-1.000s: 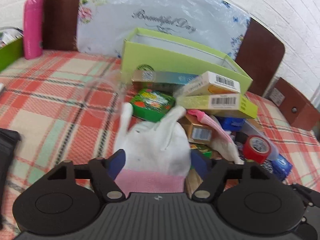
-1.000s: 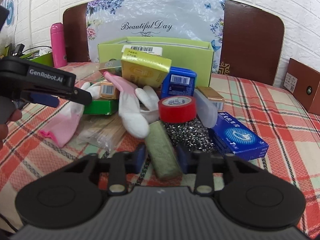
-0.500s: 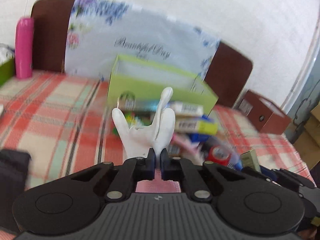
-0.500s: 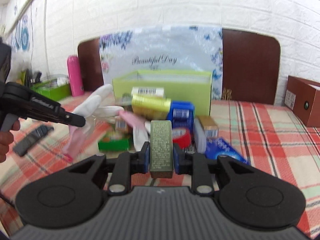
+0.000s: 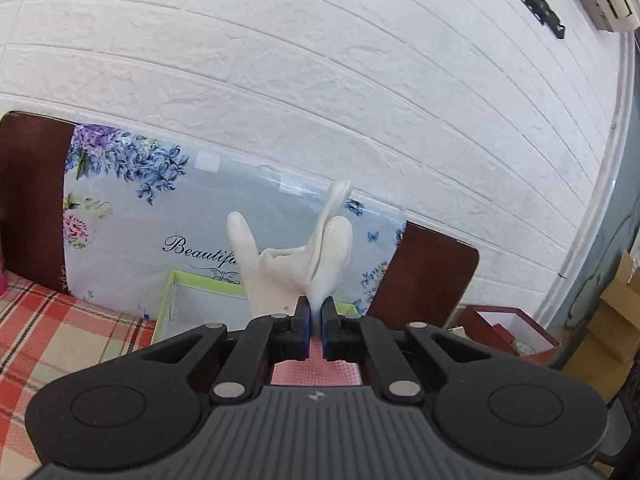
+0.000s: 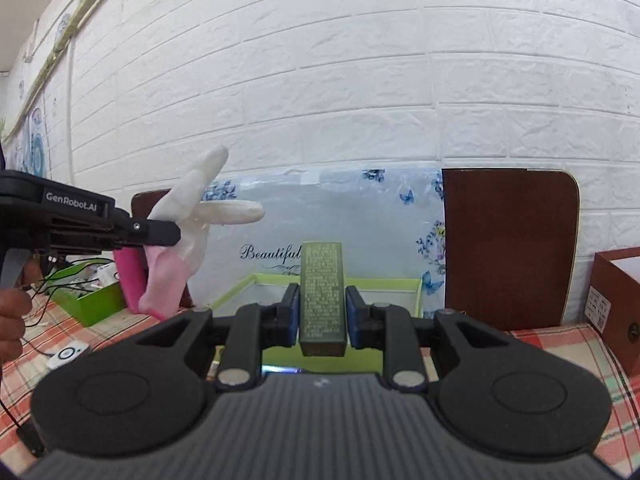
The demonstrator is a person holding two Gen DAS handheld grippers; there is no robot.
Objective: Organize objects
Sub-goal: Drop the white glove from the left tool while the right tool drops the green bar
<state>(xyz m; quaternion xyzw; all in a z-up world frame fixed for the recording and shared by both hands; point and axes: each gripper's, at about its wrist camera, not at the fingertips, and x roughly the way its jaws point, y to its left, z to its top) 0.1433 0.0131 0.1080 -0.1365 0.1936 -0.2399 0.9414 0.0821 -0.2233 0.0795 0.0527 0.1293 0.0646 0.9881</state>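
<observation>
My left gripper (image 5: 315,316) is shut on a white glove with a pink cuff (image 5: 296,264), held high above the table; the glove's fingers stick up in front of the wall. The same glove (image 6: 188,232) and left gripper (image 6: 168,234) show at the left of the right wrist view. My right gripper (image 6: 322,314) is shut on a narrow olive-green box (image 6: 322,292), held upright in the air. The open light-green box (image 5: 188,300) stands below and ahead, also in the right wrist view (image 6: 256,292). The pile of objects on the table is hidden below both views.
A flowered "Beautiful Day" board (image 6: 352,216) leans on the brown headboard (image 6: 508,248) behind the green box. A brown box (image 6: 616,304) sits at the right. A pink bottle (image 6: 130,280) and a green tray (image 6: 92,300) stand at the left on the checked cloth (image 5: 48,328).
Both grippers closed and rose. The left took the glove off the pile and lifted it. The right took the olive box and lifted it. The pile dropped out of view.
</observation>
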